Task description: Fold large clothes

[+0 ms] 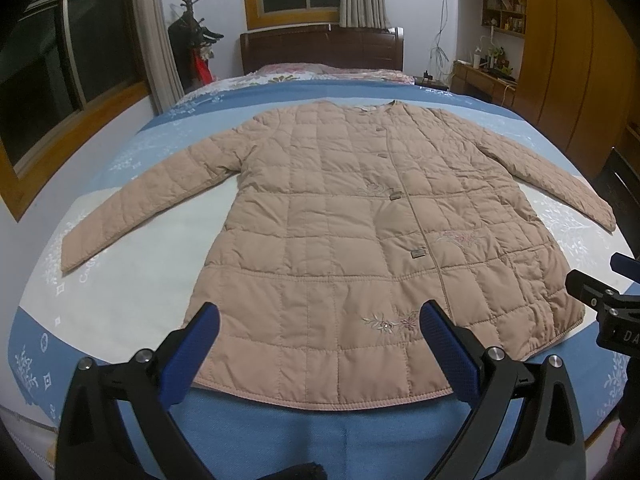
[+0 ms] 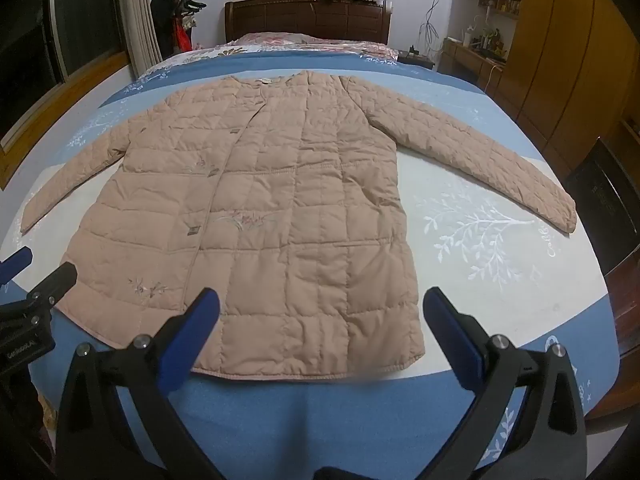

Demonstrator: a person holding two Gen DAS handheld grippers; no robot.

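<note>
Pink quilted coat [image 1: 340, 220] flat on bed [image 2: 500, 240], both tools [image 1: 320, 332] [image 2: 320, 316] wide open, empty.

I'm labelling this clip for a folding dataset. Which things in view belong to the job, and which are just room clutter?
Belongs to the job:
- pink quilted coat, spread flat, buttoned, sleeves out
- bed it lies on
- left hand-held gripper, open
- right hand-held gripper, open

Just there:
- coat stand
- headboard
- desk with small items
- wardrobe
</note>
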